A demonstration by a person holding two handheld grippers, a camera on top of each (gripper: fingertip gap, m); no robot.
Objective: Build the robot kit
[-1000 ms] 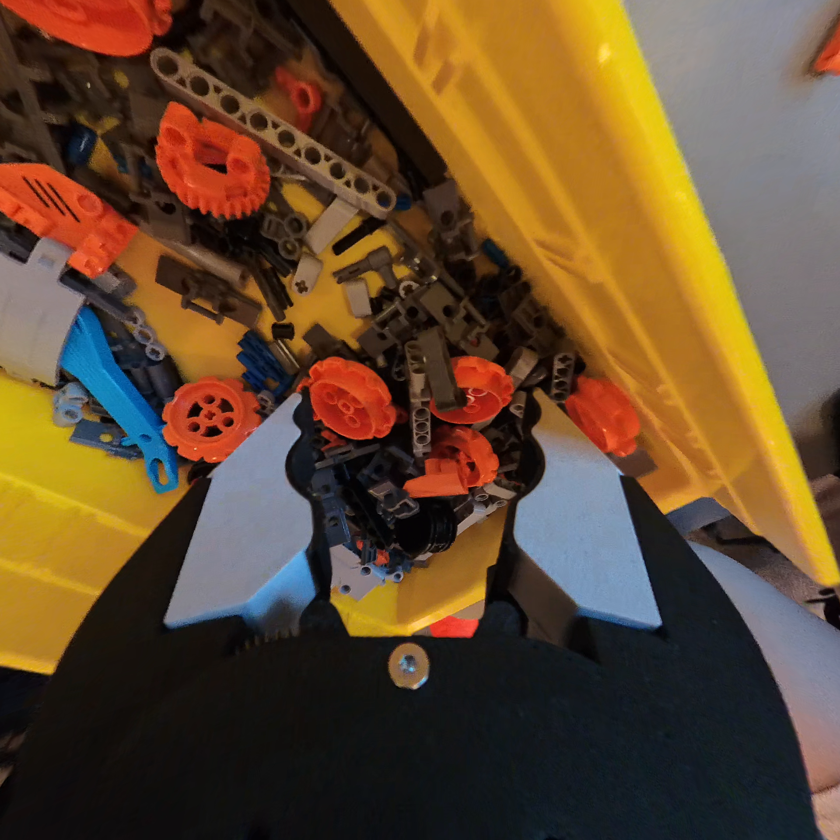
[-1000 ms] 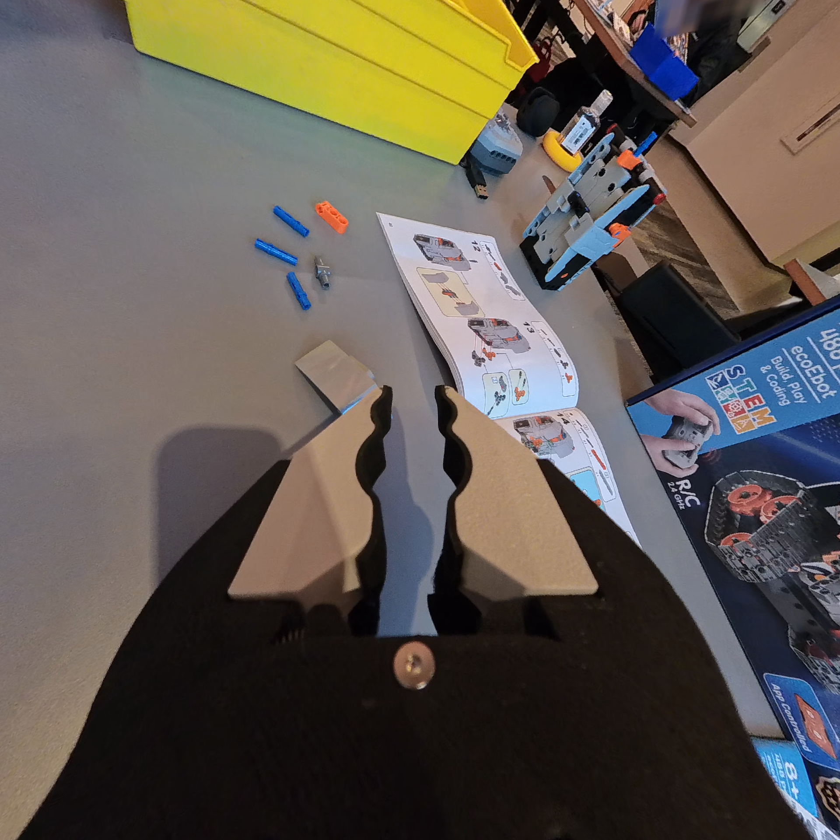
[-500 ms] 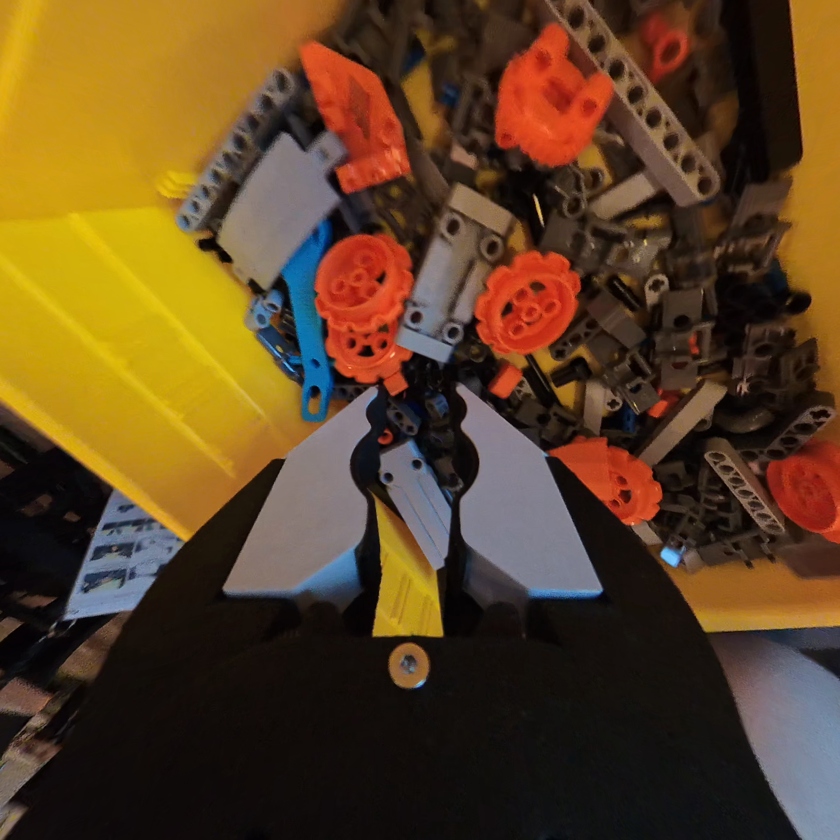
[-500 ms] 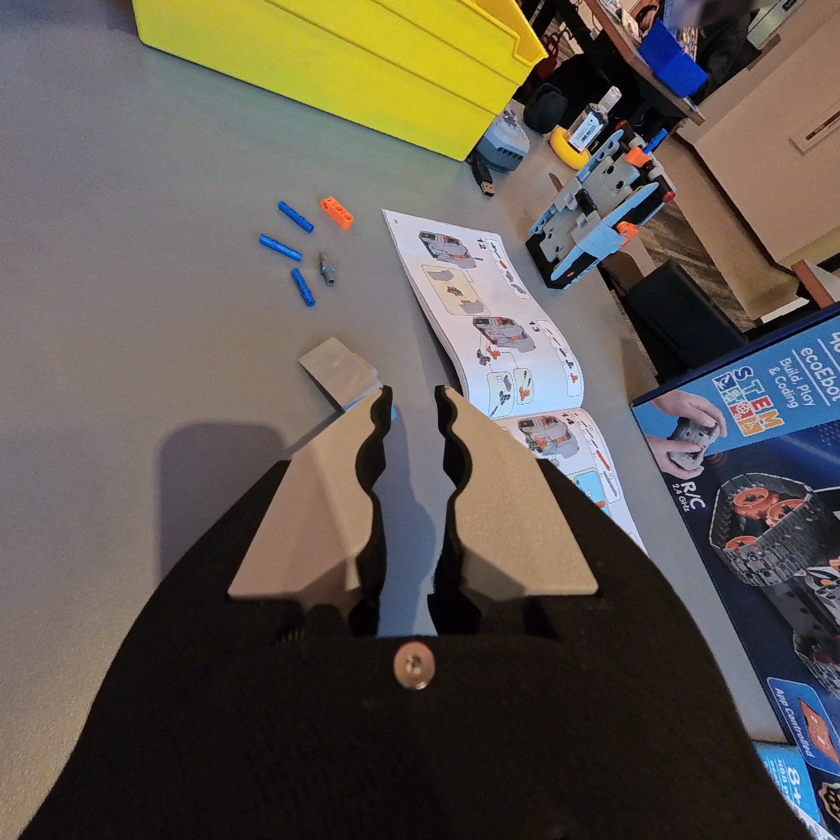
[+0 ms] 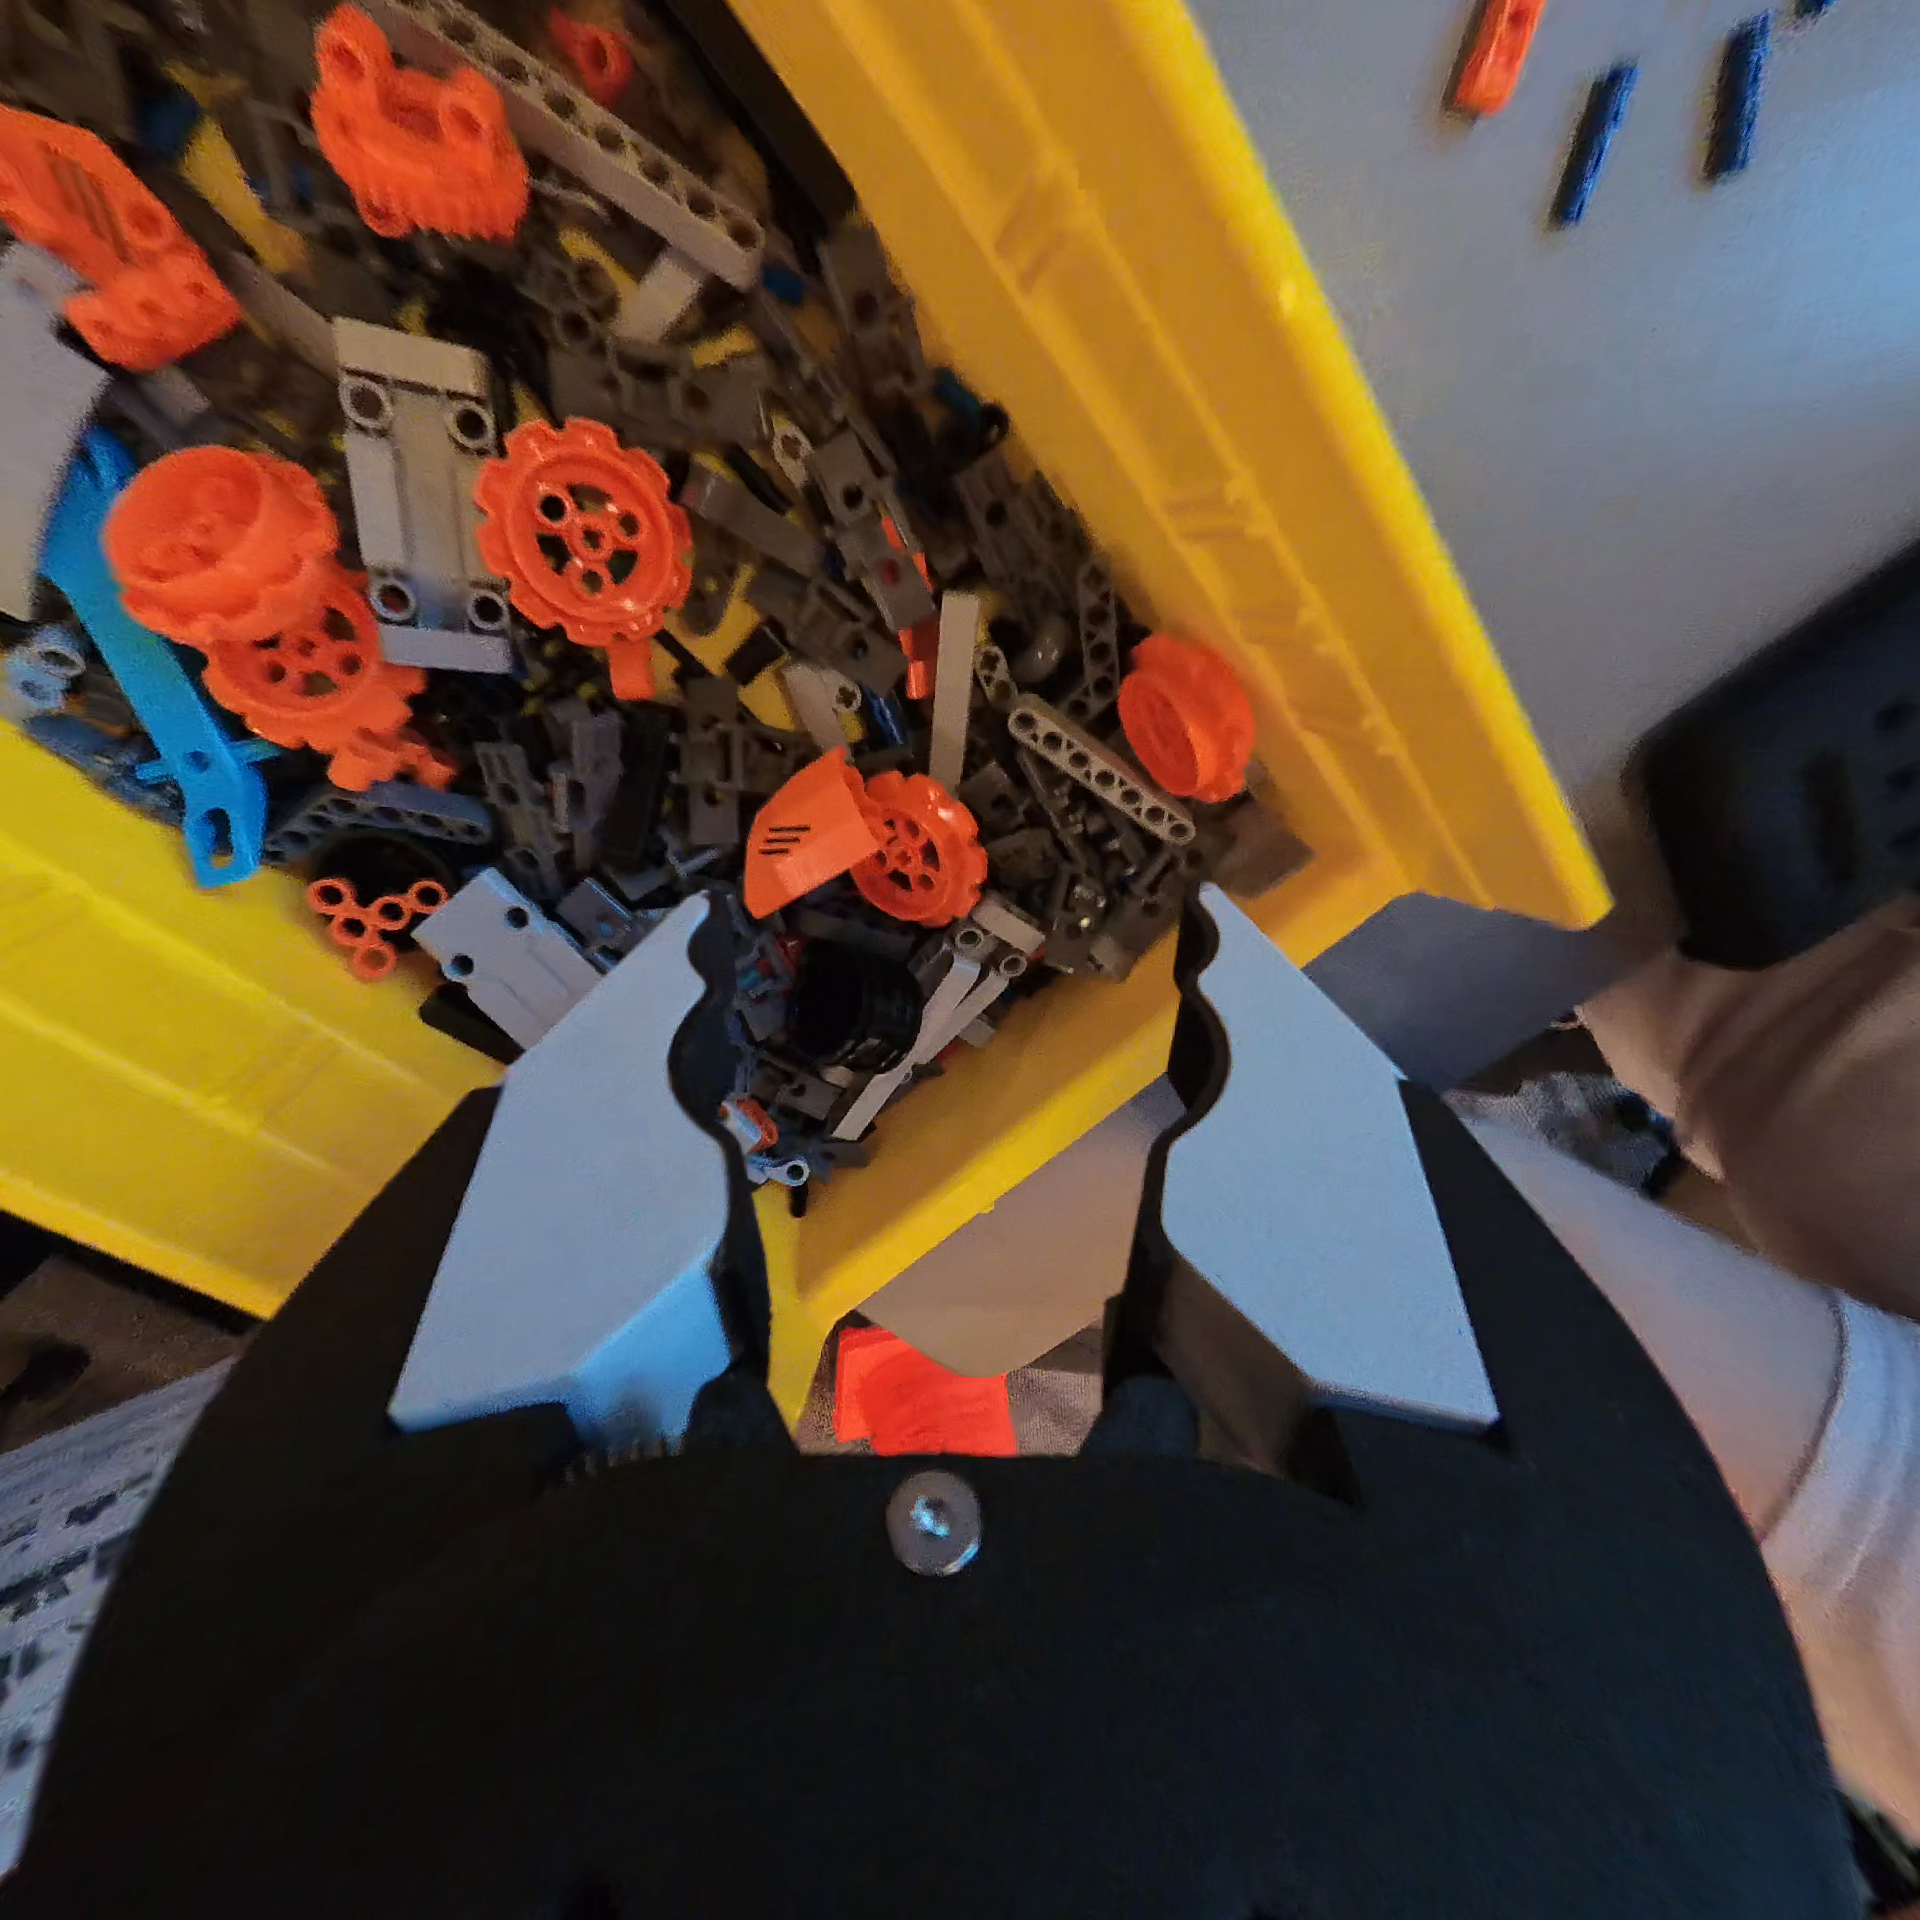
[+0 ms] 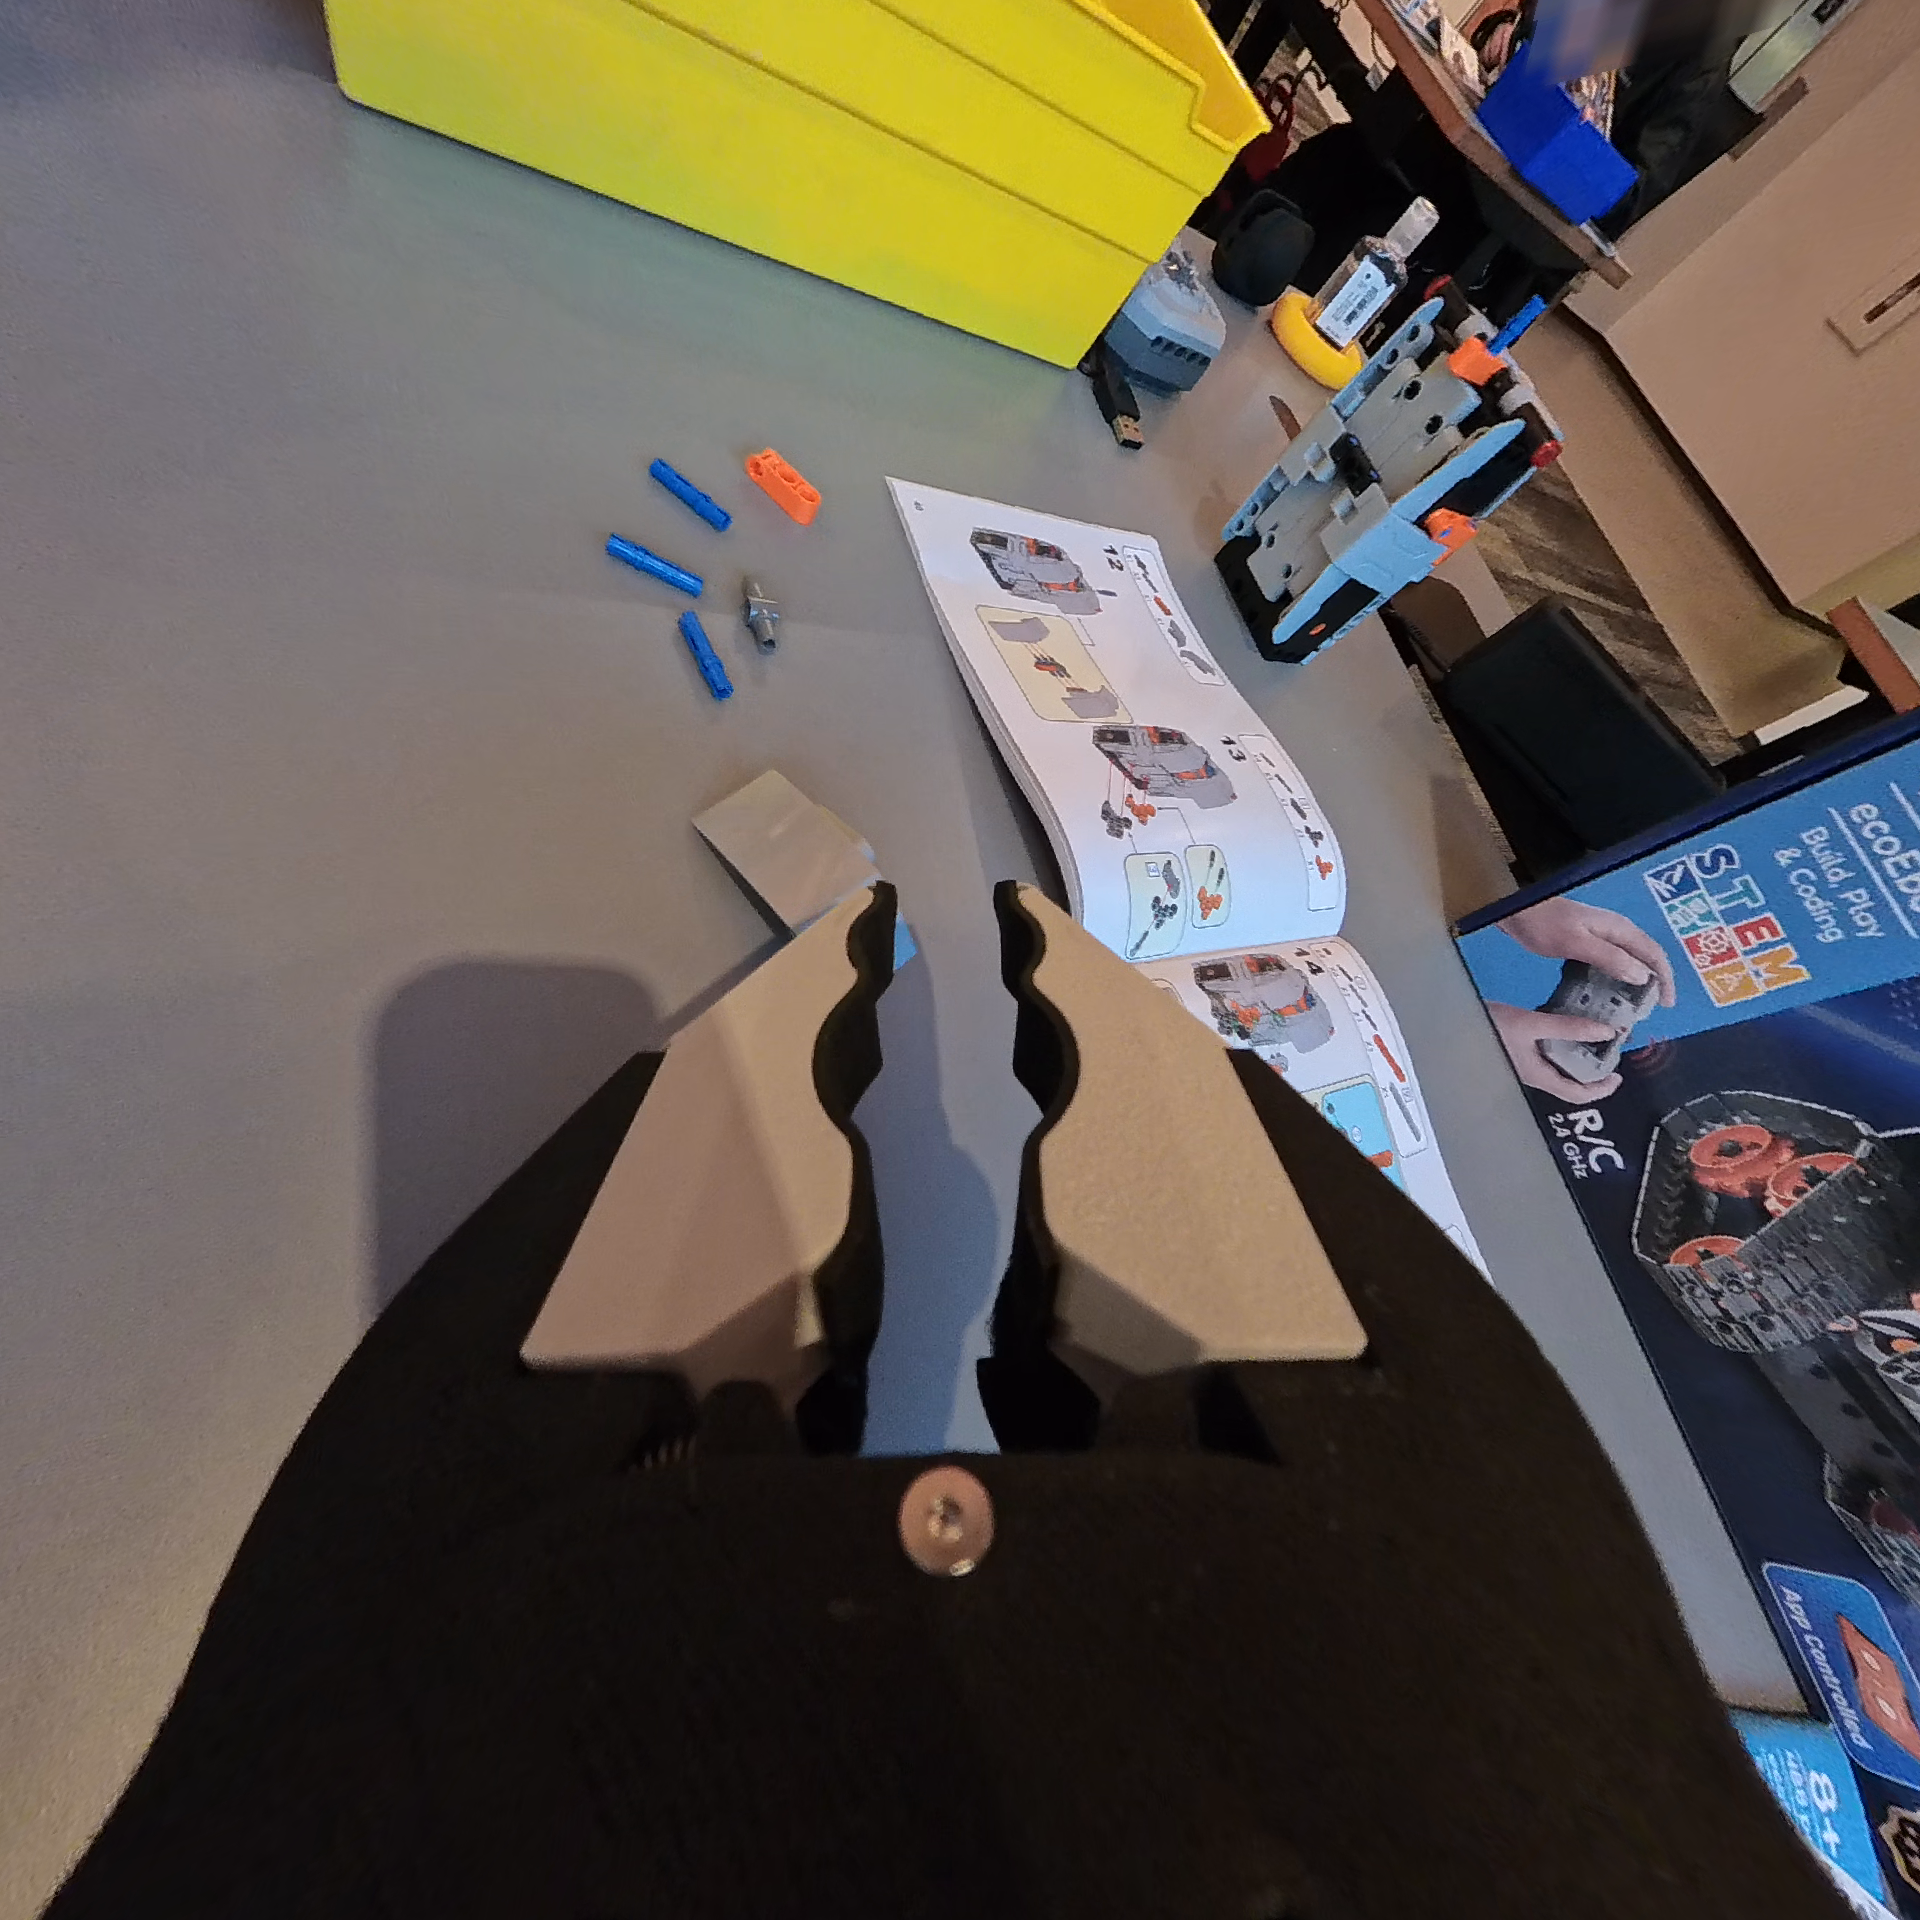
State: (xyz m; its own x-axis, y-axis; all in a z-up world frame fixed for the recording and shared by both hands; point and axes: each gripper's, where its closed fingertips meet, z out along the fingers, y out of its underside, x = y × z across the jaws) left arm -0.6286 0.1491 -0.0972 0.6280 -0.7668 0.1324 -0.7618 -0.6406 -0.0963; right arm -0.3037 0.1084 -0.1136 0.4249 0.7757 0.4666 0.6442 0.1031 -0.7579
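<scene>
- Left hand-held gripper (image 5: 951, 920) hangs over the near corner of a yellow bin (image 5: 1143, 312), fingers spread wide, holding nothing.
- Just ahead of its tips lie an orange gear (image 5: 914, 847) and an orange shell piece (image 5: 805, 836); a black wheel (image 5: 857, 1003) sits between the fingers, among grey parts.
- Right hand-held gripper (image 6: 945, 904) hovers above the grey table (image 6: 312, 623), fingers slightly parted, empty.
- A grey panel (image 6: 784, 847) lies by its left fingertip, a booklet (image 6: 1143, 748) to its right, blue pins (image 6: 655, 566) farther ahead.

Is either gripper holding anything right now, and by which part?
Nothing is held. The left gripper is open over the parts in the yellow bin; the right gripper hangs empty above the grey table.
</scene>
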